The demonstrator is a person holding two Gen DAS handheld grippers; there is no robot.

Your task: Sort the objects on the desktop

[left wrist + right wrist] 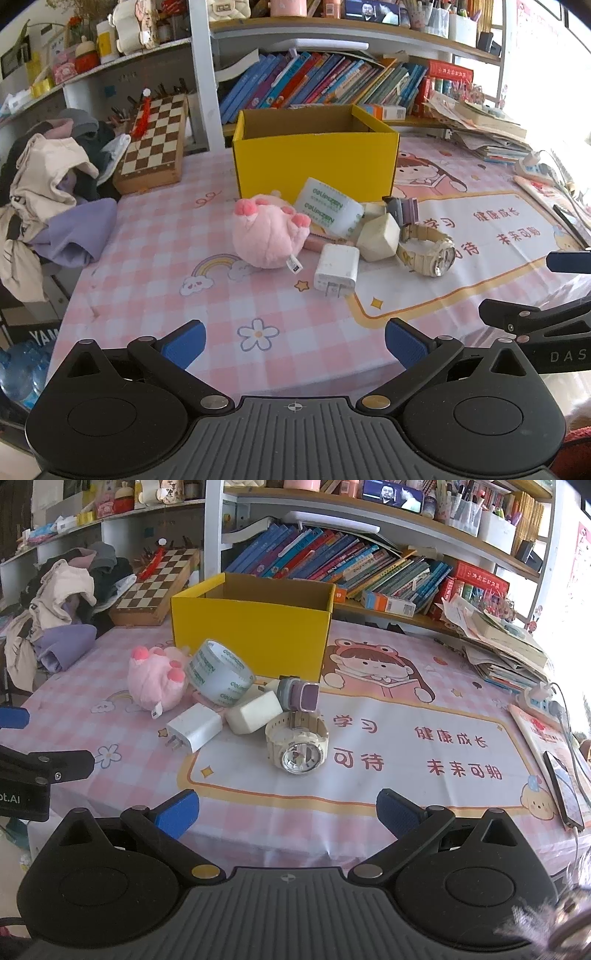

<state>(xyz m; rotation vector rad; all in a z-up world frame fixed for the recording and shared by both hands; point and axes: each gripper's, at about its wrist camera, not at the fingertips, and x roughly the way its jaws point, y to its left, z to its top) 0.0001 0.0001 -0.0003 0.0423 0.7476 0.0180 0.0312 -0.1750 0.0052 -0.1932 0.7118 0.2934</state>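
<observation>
Both tools hover level at the desk's near edge, aimed at the yellow box (316, 162): the left tool (294, 343) and the right tool (287, 812) each have blue fingers spread wide, gripping nothing. Just before the box cluster a pink plush (267, 232), tape roll (218, 674), white charger (337, 269), cream watch (297, 744) and purple watch (301, 694).

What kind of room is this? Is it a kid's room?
Probably a child's study desk at home. Rows of colourful books fill the shelves, a pink cartoon table cover lies on the desk, and a chessboard sits beside a pile of clothes.
</observation>
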